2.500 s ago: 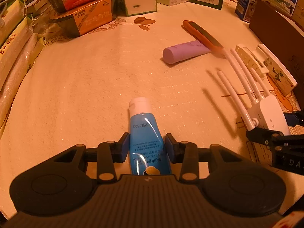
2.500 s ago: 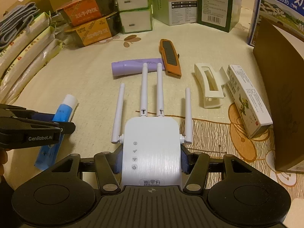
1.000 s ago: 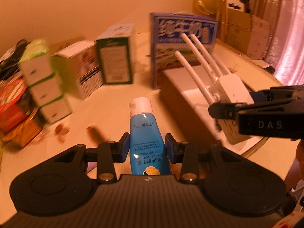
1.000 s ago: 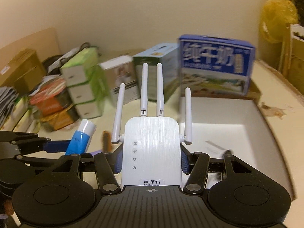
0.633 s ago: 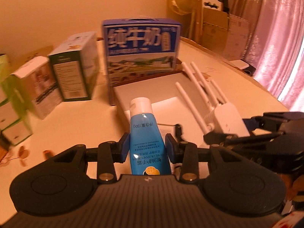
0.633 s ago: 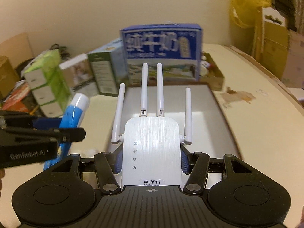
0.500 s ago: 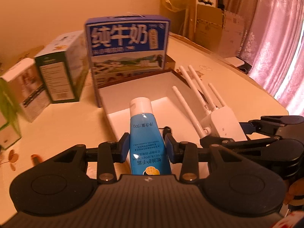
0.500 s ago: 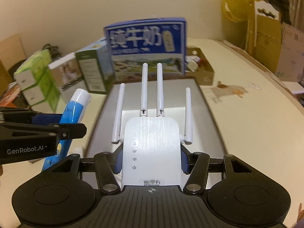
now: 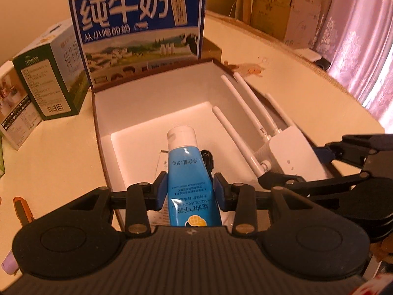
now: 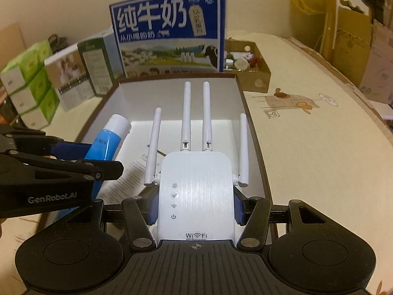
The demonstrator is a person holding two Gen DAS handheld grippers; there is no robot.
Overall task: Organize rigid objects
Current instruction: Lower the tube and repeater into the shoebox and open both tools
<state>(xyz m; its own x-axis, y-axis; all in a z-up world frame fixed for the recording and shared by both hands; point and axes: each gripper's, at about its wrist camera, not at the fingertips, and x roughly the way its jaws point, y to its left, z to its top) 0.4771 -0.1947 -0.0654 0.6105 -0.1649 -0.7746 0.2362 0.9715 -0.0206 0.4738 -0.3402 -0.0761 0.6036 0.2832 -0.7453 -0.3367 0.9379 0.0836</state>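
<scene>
While both grippers hang over the open white-lined box [image 9: 152, 98], the left gripper [image 9: 188, 189] clamps a blue hand-cream tube [image 9: 188, 179] and the right gripper [image 10: 195, 196] clamps a white WiFi repeater [image 10: 195, 191].

Counts: 1 blue tube [image 9: 188, 172], 1 WiFi repeater [image 10: 195, 196] w/ 4 antennas [image 10: 186, 115], 1 open white-lined box [image 9: 152, 98], 1 blue milk carton [image 10: 169, 36], 2 grippers (1 per hand), 1 small cardboard tray [image 10: 255, 73] of odds & ends, approx. 3 green-white boxes [image 10: 32, 83] stacked at left.
</scene>
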